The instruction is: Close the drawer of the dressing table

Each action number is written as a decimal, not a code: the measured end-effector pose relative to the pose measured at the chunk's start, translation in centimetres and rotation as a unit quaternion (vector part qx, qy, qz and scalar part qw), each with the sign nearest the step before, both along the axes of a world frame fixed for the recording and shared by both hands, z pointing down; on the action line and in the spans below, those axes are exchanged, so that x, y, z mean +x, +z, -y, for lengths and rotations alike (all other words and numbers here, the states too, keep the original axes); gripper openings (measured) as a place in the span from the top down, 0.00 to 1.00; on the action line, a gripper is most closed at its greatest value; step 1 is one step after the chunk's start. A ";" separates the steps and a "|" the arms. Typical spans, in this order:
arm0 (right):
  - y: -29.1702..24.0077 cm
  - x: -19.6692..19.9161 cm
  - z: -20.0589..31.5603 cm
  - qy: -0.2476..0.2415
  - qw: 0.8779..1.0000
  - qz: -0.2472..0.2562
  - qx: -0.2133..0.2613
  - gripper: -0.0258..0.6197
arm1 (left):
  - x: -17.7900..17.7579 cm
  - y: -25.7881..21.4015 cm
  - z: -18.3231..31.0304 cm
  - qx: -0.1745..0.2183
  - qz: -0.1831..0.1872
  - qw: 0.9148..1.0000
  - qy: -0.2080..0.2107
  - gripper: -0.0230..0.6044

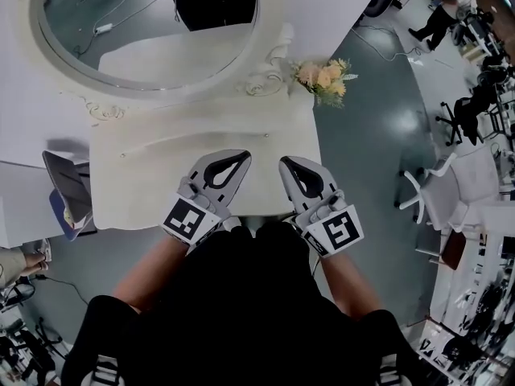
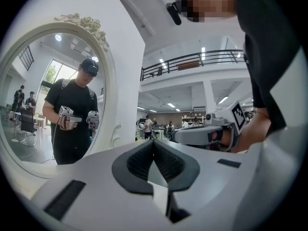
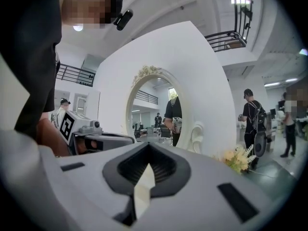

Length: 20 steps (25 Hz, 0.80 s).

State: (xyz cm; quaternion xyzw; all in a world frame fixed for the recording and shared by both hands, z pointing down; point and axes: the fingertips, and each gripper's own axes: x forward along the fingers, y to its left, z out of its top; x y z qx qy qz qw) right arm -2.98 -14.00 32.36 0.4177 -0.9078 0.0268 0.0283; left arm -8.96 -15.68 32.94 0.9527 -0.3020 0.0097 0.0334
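No drawer shows past the tabletop, so it's probably shut; best hold the left gripper and right gripper, jaws clenched empty, clear of it.

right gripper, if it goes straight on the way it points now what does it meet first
Probably the oval mirror in its carved cream frame; the right gripper, jaws shut, points at it. Depth is unclear.

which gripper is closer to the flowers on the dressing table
Right. In the head view the right gripper is over the dressing table front, below-left of the flowers; the left gripper is beside it, farther left.
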 end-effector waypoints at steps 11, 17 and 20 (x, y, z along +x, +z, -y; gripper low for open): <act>-0.1 -1.3 -0.1 -0.008 1.000 0.001 0.001 0.96 | 0.0 -0.5 -0.7 0.005 -0.003 1.000 0.012 0.97; 0.3 -1.4 -0.2 -0.004 1.000 0.002 -0.005 0.96 | 0.0 -0.6 -0.6 0.007 -0.002 1.000 0.015 0.97; 0.3 -1.3 -0.2 -0.002 1.000 0.010 -0.010 0.96 | 0.0 -0.6 -0.6 0.008 -0.003 1.000 0.015 0.97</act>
